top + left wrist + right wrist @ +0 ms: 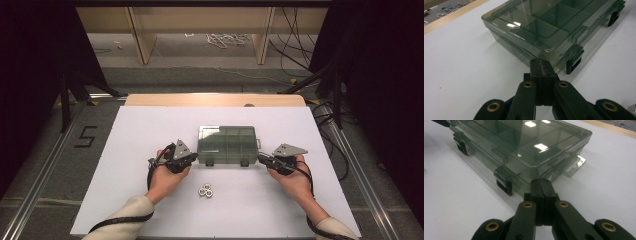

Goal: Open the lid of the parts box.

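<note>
Tongs (541,65) hide organizer box's (544,27) near corner.

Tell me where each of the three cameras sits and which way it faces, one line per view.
High view: above the person's side, looking forward and down on the white table; both forearms, left gripper and right gripper flank the clear compartment box, nuts in front.
Left gripper view: on the left gripper, jaws shut, facing the box's near-left corner.
Right gripper view: on the right gripper, jaws shut, facing the near-right corner.
Shared: both gripper views show the box's black latches.
</note>
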Demonstrator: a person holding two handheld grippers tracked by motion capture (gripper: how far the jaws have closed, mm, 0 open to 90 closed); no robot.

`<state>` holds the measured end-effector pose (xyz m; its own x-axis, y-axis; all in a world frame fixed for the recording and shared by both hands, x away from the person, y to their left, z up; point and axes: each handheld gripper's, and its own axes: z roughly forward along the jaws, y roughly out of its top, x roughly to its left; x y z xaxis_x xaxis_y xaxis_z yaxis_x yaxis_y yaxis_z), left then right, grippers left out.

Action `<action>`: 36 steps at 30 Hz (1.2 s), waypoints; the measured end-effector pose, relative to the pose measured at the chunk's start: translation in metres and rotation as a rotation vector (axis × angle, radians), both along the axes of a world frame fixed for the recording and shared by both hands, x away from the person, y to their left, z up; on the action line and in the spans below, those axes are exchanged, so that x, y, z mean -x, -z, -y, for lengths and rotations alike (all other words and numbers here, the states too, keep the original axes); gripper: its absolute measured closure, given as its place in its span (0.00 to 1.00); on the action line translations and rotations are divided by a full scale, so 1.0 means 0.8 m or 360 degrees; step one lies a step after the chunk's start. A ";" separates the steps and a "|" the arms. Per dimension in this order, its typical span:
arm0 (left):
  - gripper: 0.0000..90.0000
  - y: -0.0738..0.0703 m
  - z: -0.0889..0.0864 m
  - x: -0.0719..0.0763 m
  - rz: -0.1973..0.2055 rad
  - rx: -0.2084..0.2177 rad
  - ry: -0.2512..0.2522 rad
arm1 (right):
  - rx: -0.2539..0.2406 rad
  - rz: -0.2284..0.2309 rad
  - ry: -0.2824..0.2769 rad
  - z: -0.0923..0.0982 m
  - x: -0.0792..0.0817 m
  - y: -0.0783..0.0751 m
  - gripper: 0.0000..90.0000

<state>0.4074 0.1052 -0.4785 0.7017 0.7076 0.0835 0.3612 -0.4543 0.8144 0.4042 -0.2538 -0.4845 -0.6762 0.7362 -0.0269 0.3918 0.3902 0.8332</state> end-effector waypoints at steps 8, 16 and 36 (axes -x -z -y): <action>1.00 -0.011 -0.001 -0.002 0.0046 0.0047 -0.0022 | -0.0039 0.0044 0.0019 -0.001 0.001 -0.009 1.00; 1.00 -0.015 0.004 -0.006 0.0058 0.0114 -0.0038 | -0.0070 0.0074 0.0029 -0.001 -0.001 -0.015 1.00; 1.00 -0.034 0.010 -0.025 0.0129 0.0210 -0.0094 | -0.0237 0.0241 0.0104 -0.025 -0.025 -0.046 1.00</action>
<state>0.4272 0.0974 -0.4514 0.6534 0.7558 0.0417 0.3146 -0.3213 0.8932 0.4245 -0.2342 -0.4474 -0.6234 0.7818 -0.0120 0.2782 0.2361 0.9311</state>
